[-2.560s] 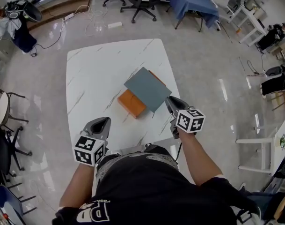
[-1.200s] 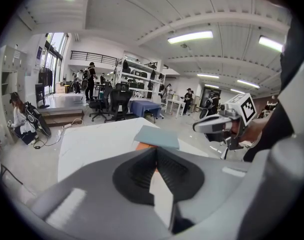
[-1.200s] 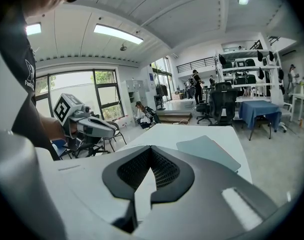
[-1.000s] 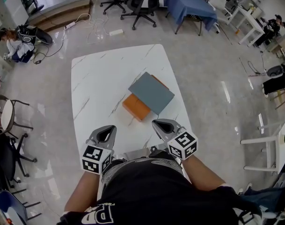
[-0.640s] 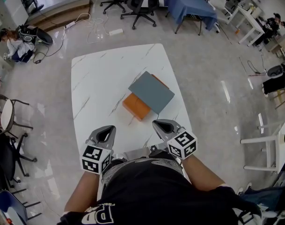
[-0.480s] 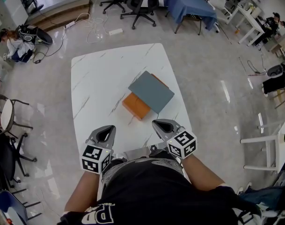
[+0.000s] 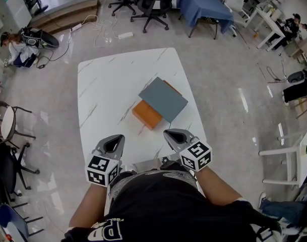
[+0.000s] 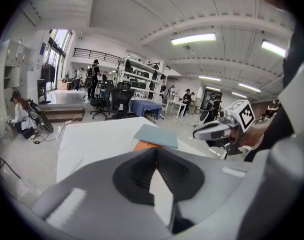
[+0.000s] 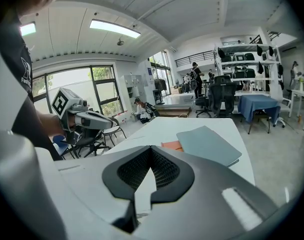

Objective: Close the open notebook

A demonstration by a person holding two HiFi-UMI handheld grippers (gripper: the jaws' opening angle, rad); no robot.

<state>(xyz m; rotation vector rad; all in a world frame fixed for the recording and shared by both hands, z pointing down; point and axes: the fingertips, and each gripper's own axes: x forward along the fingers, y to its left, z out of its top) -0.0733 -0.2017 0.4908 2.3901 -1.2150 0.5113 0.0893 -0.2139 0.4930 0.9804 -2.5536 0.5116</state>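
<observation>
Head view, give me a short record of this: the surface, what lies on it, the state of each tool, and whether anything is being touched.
surface: white marble-patterned table
on it: flat grey-blue notebook, cover up, no pages showing, lying partly over an orange book
left tool: shut, nothing between its jaws, at the table's near edge
right tool: shut, nothing between its jaws, at the near edge, short of the notebook
contact: neither tool touches the notebook or the book
</observation>
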